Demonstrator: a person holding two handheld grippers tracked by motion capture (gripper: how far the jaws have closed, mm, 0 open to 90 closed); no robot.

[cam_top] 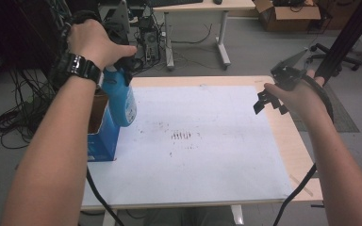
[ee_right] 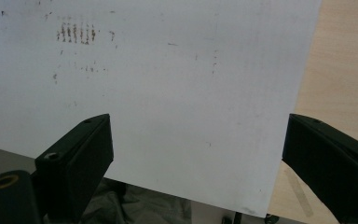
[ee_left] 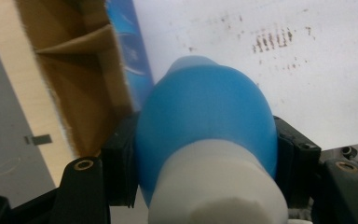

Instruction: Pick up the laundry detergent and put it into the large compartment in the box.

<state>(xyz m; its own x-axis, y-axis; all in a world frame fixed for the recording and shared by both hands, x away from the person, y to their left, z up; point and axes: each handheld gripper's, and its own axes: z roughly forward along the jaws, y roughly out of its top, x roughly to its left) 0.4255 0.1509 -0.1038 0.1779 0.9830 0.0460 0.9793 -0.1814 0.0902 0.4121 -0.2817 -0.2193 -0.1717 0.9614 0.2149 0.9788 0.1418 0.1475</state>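
High view has the blue bottle (cam_top: 121, 96) hanging cap-up in the left claw (cam_top: 122, 66), whose jaws are clamped on its shoulder just under the white cap (ee_left: 216, 186), above the open cardboard box (cam_top: 101, 127) at the tabletop's (cam_top: 290, 141) left edge; gripping near the top likely lets the body clear the box walls. White sheet (cam_top: 207, 141) covers the middle, bare and ink-marked. Right claw (cam_top: 266, 101) hovers over the far right side, jaws apart and empty, probably kept clear.
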